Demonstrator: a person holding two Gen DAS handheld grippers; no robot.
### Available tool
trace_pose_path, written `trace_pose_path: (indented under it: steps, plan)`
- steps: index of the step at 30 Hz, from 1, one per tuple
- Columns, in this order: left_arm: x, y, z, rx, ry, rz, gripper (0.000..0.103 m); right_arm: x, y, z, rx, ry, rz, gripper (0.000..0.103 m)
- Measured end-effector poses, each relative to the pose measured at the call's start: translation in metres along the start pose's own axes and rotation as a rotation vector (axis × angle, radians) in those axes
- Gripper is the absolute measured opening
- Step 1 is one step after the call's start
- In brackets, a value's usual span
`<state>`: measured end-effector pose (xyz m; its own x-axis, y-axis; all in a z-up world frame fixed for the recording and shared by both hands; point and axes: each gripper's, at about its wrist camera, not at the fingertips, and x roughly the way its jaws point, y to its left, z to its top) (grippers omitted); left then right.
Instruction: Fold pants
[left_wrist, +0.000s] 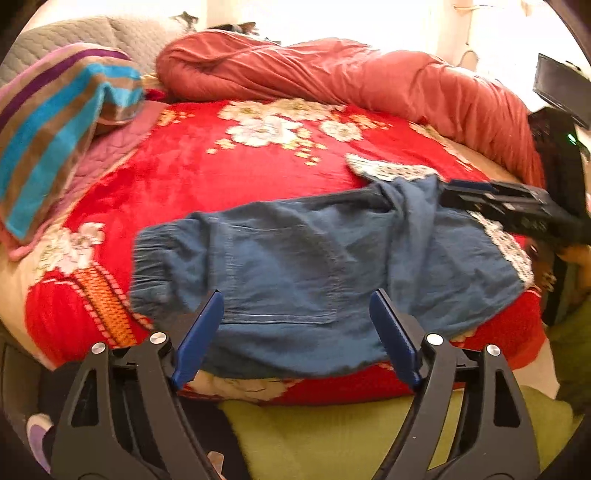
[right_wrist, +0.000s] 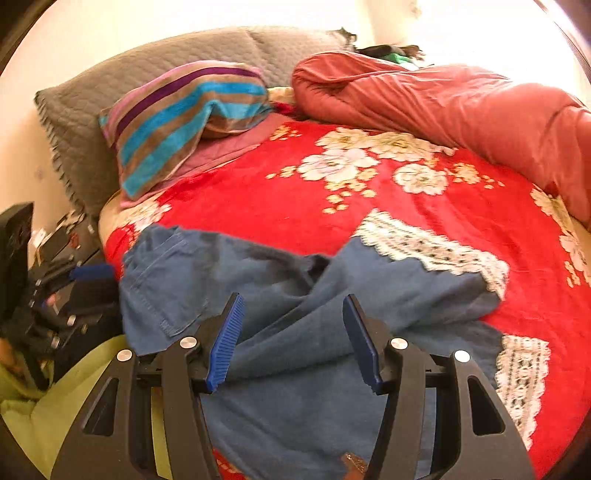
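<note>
Blue pants (left_wrist: 295, 258) lie crumpled across the near part of a red flowered blanket (left_wrist: 229, 177). Their gathered waistband (left_wrist: 155, 258) points left and the white lace cuffs (left_wrist: 509, 251) point right. My left gripper (left_wrist: 297, 299) hovers open over the seat and back pocket, with nothing between its blue pads. In the right wrist view the pants (right_wrist: 295, 387) show one leg folded over the other, both ending in lace cuffs (right_wrist: 432, 247). My right gripper (right_wrist: 293, 301) is open above the legs and grips no fabric. It also shows at the right of the left wrist view (left_wrist: 509, 206).
A striped pillow (right_wrist: 177, 122) and a grey quilted pillow (right_wrist: 110, 103) lie at the head of the bed. A rolled salmon quilt (left_wrist: 332, 74) runs along the far side. Green cloth (left_wrist: 332, 435) hangs at the near edge. Dark clutter (right_wrist: 55, 295) sits to the left.
</note>
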<state>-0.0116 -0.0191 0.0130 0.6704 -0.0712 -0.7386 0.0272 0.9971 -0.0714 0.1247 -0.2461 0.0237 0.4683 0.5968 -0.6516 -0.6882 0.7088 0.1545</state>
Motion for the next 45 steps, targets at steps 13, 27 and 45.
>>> trace_pose_path:
  steps: [13, 27, 45]
  plan:
    - [0.055, -0.048, 0.017, 0.024, 0.153, -0.207, 0.065, 0.083, -0.035, 0.061, 0.019, 0.127, -0.111, 0.054]
    - [0.1, -0.06, 0.016, 0.038, 0.227, -0.243, 0.063, 0.176, -0.06, 0.079, 0.026, 0.258, -0.277, 0.033]
    - [0.085, -0.056, 0.025, 0.001, 0.182, -0.257, 0.065, -0.016, -0.122, 0.036, 0.3, -0.055, -0.206, 0.008]
